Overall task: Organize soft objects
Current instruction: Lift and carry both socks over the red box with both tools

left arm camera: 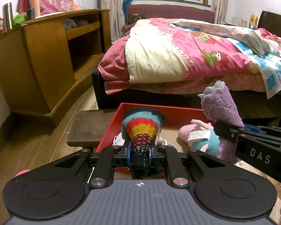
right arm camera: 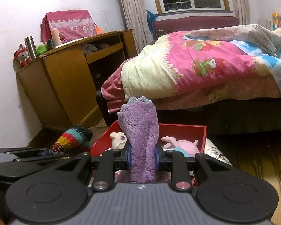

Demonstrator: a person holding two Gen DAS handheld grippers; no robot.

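Counting the soft things gives four: two socks and two plush toys. One striped sock [left arm camera: 140, 129] is pinched in the left gripper [left arm camera: 140, 152], whose jaws are closed tight on its dark lower part, so the rainbow-banded end fans out above the pads and the rest hangs below. One purple sock [right arm camera: 140, 129] is clamped in the right gripper [right arm camera: 143, 159], jaws pressed shut on its middle, with its frilled cuff standing upright above them. Both socks are held over the near side of one red box [left arm camera: 110, 129], which sits on the floor beside the bed [left arm camera: 178, 56]. Inside the box lie the two toys: a pink plush [left arm camera: 198, 135] with a white tag toward the right, and a white plush [right arm camera: 118, 138] toward the left.
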